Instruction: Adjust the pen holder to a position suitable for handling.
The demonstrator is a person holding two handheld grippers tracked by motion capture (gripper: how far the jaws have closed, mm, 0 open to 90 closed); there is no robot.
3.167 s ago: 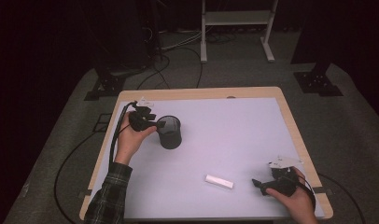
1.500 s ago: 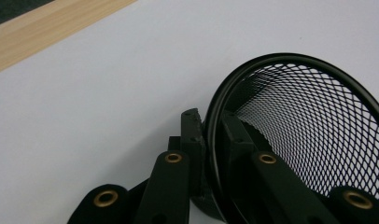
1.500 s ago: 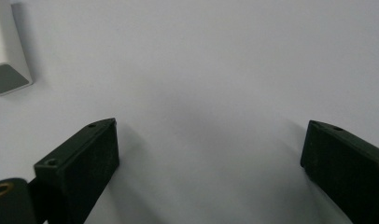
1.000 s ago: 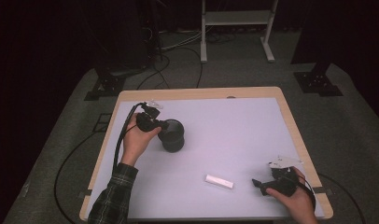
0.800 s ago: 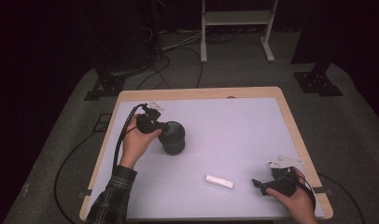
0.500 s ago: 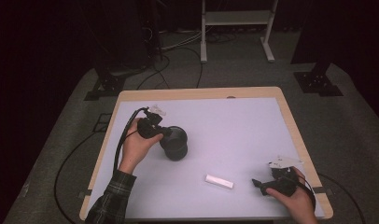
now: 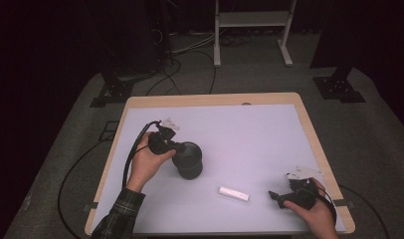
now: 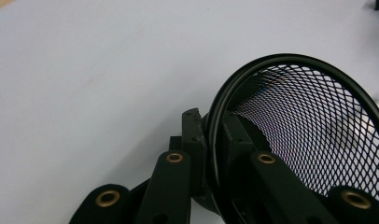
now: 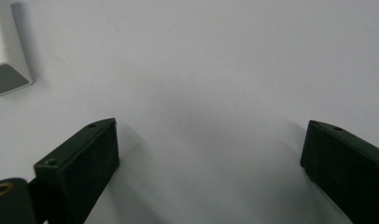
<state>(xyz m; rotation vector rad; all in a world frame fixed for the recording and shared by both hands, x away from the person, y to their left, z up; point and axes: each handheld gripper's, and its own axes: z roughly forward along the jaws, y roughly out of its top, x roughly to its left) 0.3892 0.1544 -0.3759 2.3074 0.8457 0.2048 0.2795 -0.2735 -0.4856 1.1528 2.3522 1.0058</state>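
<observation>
Left of the white block (image 7: 234, 193), the mesh cup's (image 7: 188, 160) rim is clamped by the left gripper (image 8: 211, 140) for tilting; the right gripper (image 9: 208, 154) is held open.

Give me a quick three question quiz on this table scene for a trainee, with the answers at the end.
1. True or false: the left gripper is clamped on the rim of the black mesh cup.
2. Multiple choice: how does the mesh cup sit? A upright, B tipped toward its side, C upside down flat on the table.
3. Which thing lies on the table between the mesh cup and the right gripper?

Key
1. True: one jaw is inside the rim, the other outside.
2. B: in the high view it leans on the table with the opening turned sideways.
3. The small white block; the right gripper's jaws stand open near it, holding nothing.
</observation>
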